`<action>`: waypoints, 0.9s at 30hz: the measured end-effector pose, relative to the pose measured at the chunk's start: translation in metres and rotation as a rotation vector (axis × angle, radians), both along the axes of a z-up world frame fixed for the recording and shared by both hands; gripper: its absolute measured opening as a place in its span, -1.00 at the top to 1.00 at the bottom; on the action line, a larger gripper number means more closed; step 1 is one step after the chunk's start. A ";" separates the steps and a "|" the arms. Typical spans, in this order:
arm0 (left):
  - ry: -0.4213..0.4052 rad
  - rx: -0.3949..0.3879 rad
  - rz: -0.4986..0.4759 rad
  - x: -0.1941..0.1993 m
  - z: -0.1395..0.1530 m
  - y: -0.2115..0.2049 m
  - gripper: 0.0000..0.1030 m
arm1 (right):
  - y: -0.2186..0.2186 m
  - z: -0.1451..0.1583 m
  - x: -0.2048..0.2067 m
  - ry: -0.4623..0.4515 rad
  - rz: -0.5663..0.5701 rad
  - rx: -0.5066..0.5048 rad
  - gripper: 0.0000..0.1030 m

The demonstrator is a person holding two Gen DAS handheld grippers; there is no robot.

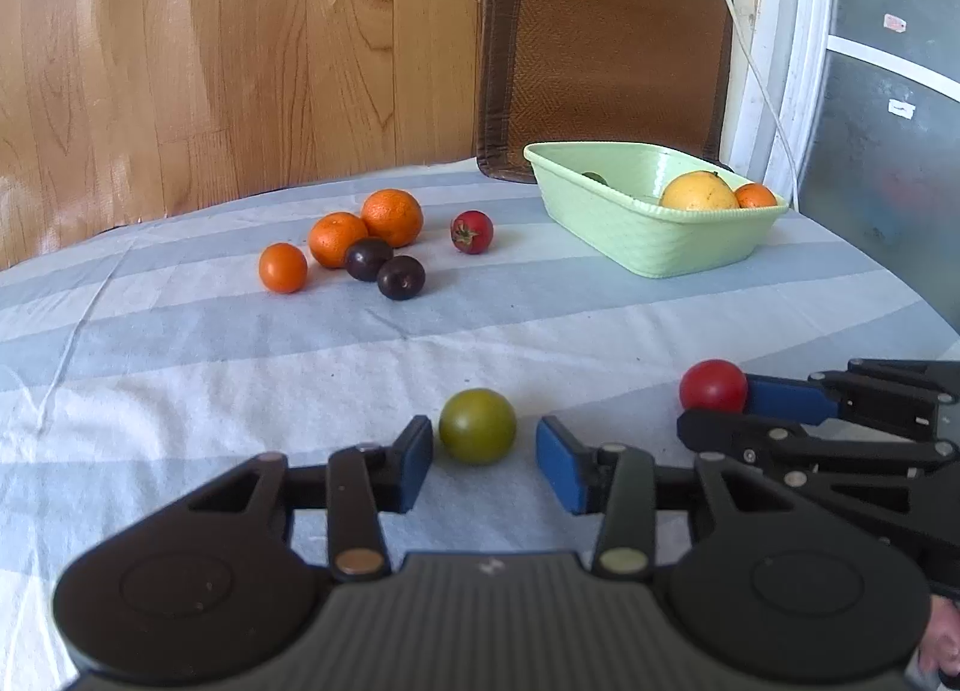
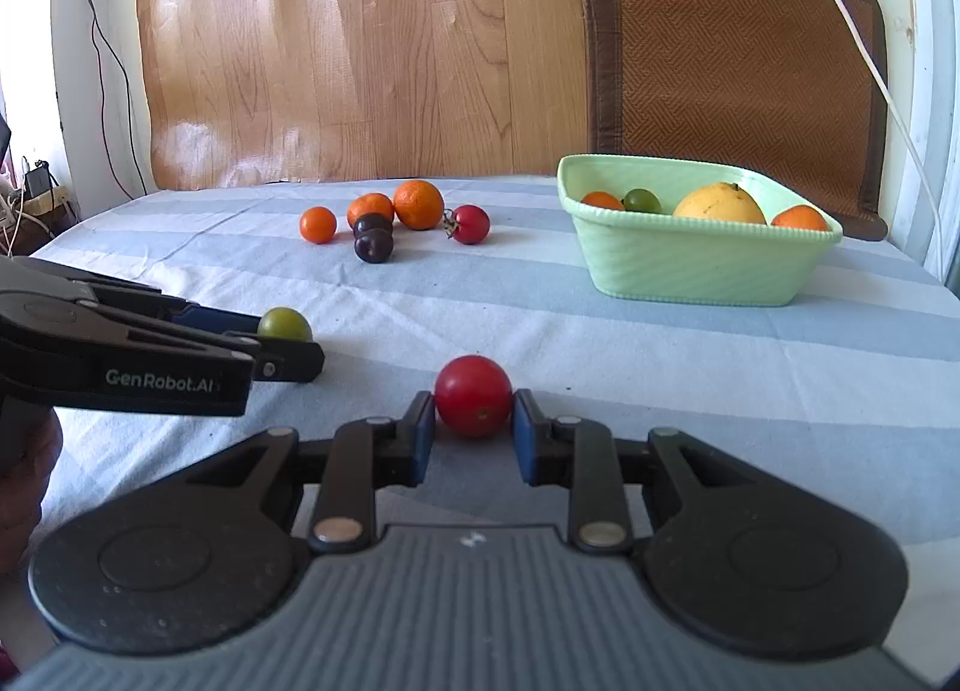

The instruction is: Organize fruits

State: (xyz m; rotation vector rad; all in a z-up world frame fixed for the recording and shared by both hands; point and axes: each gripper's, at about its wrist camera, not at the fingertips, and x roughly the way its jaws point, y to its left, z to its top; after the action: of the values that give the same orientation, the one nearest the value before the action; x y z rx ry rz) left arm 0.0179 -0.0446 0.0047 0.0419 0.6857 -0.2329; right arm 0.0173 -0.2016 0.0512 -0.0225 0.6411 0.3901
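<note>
Partly done, I'd judge: basket (image 2: 690, 265) near the table's far right edge holds a yellow fruit (image 2: 718, 203), 2 oranges and a green tomato; still loose are 3 oranges (image 1: 366, 229), 2 plums (image 1: 384, 268) and a red tomato mid-table toward the far edge. Left gripper (image 1: 485, 454) released, pads clear of a green tomato (image 1: 477, 425) near the front edge; right gripper (image 2: 473, 421) clenched on a red tomato (image 2: 473, 395) beside it. Table (image 1: 180, 367) w/ blue-white striped cloth; wood panel (image 1: 240, 30) and brown mat (image 1: 606, 48) lean on the wall behind.

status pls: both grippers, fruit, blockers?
Left gripper open, straddling green tomato. Right gripper pads at red tomato, grip unclear. Green basket path unobstructed.
</note>
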 end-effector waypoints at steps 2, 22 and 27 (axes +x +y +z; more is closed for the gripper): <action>-0.008 0.010 -0.003 -0.002 -0.001 -0.002 0.16 | 0.000 0.000 0.000 0.000 0.000 -0.001 0.39; -0.040 -0.085 -0.012 -0.007 -0.004 0.013 -0.08 | 0.000 -0.001 -0.001 -0.006 0.003 -0.016 0.38; -0.043 -0.090 -0.009 -0.007 -0.004 0.014 -0.10 | 0.001 -0.001 0.000 -0.004 0.003 -0.015 0.36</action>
State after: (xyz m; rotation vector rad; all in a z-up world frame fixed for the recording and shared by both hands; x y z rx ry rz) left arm 0.0114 -0.0301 0.0010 -0.0361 0.6314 -0.2703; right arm 0.0169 -0.2006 0.0503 -0.0389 0.6399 0.3880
